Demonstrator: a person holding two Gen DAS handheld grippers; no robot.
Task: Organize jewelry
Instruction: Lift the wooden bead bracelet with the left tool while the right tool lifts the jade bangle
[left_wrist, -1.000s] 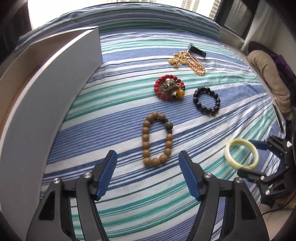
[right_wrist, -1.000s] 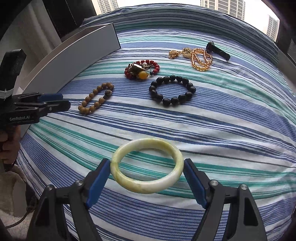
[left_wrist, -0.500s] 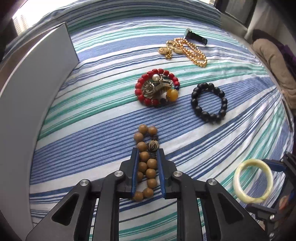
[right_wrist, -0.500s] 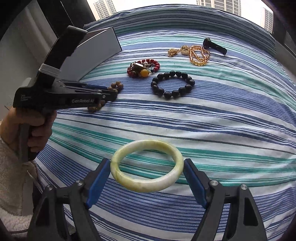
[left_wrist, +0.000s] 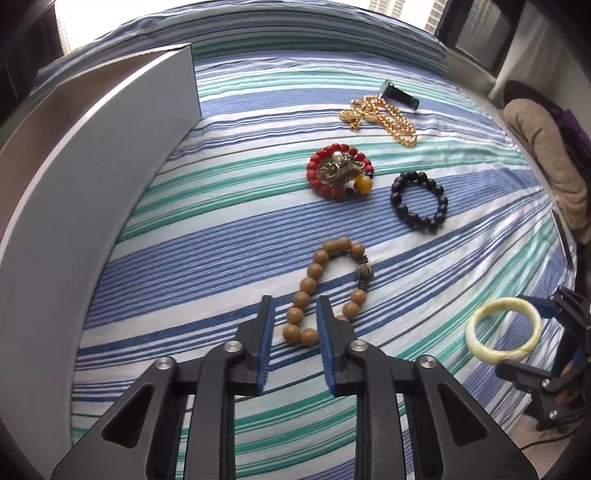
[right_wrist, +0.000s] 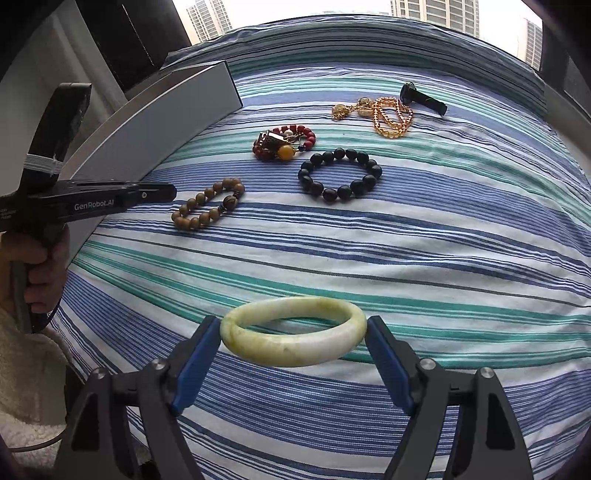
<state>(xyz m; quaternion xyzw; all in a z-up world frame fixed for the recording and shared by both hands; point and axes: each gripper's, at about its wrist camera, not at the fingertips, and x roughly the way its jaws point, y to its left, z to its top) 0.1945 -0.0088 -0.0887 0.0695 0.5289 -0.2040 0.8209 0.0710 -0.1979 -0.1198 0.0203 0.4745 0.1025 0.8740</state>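
A brown wooden bead bracelet lies on the striped bedspread; it also shows in the right wrist view. My left gripper is narrowly open, its tips either side of the bracelet's near end, not pinching it. My right gripper is shut on a pale green jade bangle, held just above the bed; the bangle also shows in the left wrist view. A red bead bracelet with charms, a black bead bracelet and a gold chain lie farther off.
A grey box with a tall wall stands along the left. A small black object lies beyond the gold chain. A tan cushion sits off the bed's right edge. The left gripper shows at left in the right wrist view.
My left gripper, shut on the brown bracelet half a second ago, has opened a little and drawn back; the bracelet lies spread wider. The right gripper has lifted the bangle slightly.
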